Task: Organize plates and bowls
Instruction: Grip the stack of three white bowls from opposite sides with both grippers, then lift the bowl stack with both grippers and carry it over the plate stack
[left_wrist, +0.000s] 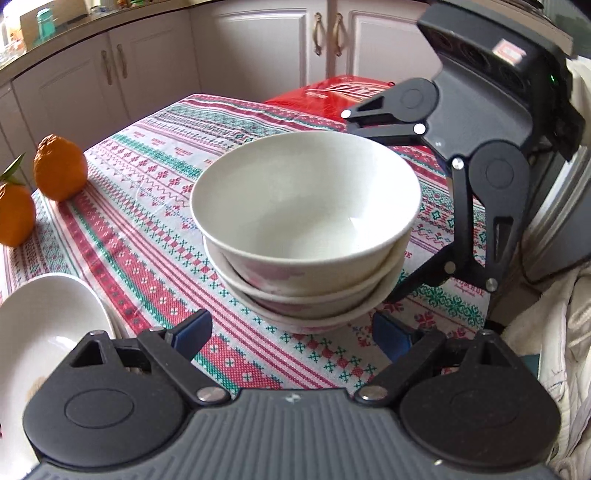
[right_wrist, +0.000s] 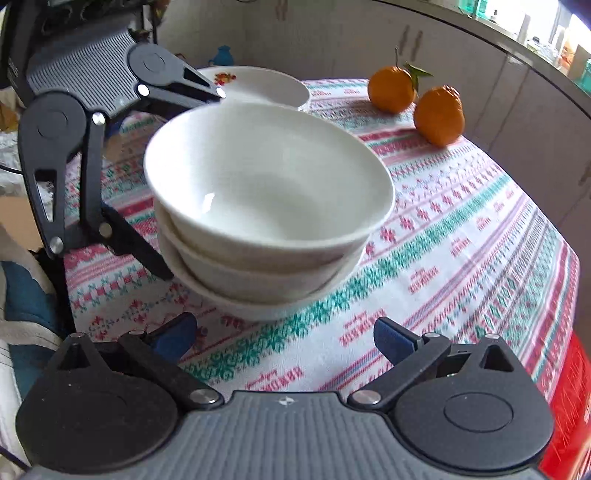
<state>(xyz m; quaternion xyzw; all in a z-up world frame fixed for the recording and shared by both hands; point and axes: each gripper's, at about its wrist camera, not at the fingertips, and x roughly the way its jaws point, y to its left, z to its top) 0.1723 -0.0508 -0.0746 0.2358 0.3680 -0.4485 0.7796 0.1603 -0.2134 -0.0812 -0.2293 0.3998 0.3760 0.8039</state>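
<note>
Bowl stack (left_wrist: 306, 236): three round, glossy white ceramic bowls nested one inside another, pink markings faint on the outer walls; it sits on the bench, mid-cloth, between the two tools.
Top bowl (right_wrist: 266, 184): deep, smooth, flared rim, empty inside.
Left tool (left_wrist: 291, 332): matte black linkage arms, ribbed grey body, blue pads; jaws spread wide, gripping nothing, just near of the stack's base.
Right tool (right_wrist: 284, 338): same build, jaws likewise spread and empty, facing the stack from the opposite side; in the left wrist view its fingers seem to straddle the stack's right side, though contact is hard to judge.
Plate (right_wrist: 258, 85): shallow white dish with a small floral print, on the bench well apart from the stack, by the left tool.
Oranges (right_wrist: 417, 99): two, dimpled skin, one with a green leaf, touching each other near the bench's far edge.
Tablecloth (left_wrist: 155, 236): woven-look, red, green and white bands.
Red bag (left_wrist: 325, 96): shiny, crinkled, at the far edge.
Cabinets (left_wrist: 258, 48): pale panelled doors, curved handles.
</note>
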